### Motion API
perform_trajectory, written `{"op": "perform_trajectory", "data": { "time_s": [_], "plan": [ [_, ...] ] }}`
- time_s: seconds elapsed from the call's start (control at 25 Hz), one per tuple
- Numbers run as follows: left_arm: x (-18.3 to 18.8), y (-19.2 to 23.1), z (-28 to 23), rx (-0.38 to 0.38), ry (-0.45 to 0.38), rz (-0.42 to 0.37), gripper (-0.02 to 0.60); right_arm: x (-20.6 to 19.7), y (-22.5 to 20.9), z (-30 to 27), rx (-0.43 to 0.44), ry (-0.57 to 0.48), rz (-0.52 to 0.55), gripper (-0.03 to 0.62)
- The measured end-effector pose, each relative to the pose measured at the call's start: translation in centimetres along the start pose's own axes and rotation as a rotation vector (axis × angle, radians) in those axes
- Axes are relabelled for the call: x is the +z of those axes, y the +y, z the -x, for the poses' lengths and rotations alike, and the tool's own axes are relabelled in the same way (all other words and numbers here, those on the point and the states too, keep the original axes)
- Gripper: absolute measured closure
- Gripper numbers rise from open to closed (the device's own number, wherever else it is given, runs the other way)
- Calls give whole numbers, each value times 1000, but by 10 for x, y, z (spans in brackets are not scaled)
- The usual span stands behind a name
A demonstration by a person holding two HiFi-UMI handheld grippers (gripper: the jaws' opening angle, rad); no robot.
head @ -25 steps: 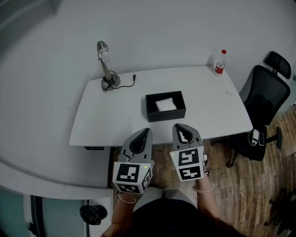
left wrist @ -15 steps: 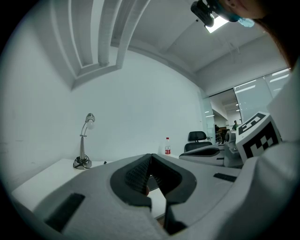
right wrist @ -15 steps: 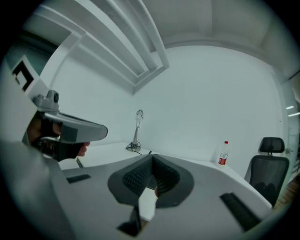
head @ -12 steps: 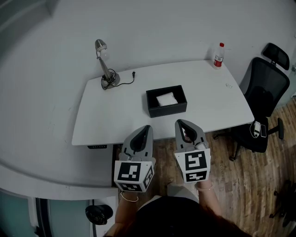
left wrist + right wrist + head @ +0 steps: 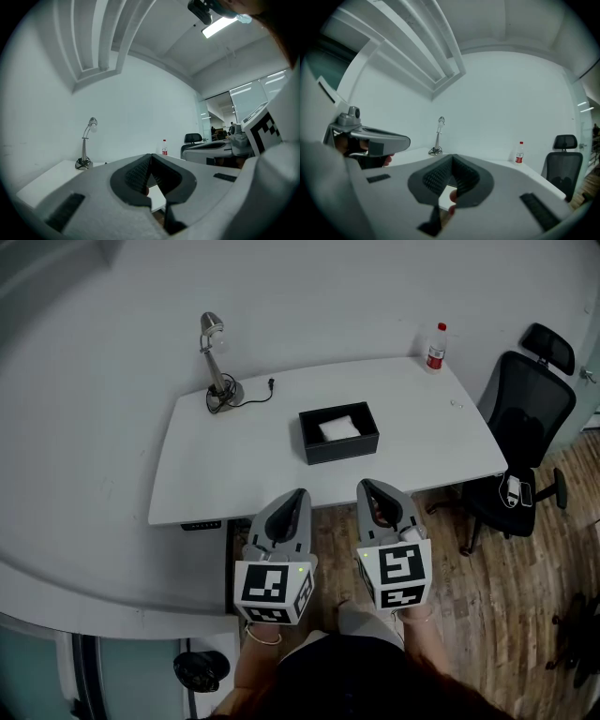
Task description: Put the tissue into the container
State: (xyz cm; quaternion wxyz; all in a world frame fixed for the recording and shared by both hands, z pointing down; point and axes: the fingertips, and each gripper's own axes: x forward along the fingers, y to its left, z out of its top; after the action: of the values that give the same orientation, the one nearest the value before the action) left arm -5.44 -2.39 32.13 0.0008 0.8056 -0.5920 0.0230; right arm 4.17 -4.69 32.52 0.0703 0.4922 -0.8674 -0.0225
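Tabletop [image 5: 234,456] white, spanning mid-scene. Black chair [image 5: 525,418] off its right end. Left gripper [image 5: 298,493] and right gripper [image 5: 366,486] side by side short of the near edge, above wood floor [image 5: 487,559]; fingers of both closed, gripping nothing. Black container [image 5: 338,434] near tabletop centre. Lamp [image 5: 217,362] at far left corner. Tissue [image 5: 337,428] lying inside container. Bottle [image 5: 435,348] at far right corner.

surface: white table [image 5: 234,465] | on it: lamp [image 5: 217,367], black container [image 5: 342,445], bottle [image 5: 435,347]
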Motion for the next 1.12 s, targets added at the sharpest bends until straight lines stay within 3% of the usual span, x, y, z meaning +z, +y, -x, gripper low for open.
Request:
{"op": "perform_trajectory", "data": {
  "time_s": [0.72,1.12],
  "plan": [
    [-1,-16,64,-16,-9,13,554,11,36,67,-1,-41,-47,576],
    [1,-28,78,-20,-13,1,554,8,49,84,41,-39,-38,576]
  ]
}}
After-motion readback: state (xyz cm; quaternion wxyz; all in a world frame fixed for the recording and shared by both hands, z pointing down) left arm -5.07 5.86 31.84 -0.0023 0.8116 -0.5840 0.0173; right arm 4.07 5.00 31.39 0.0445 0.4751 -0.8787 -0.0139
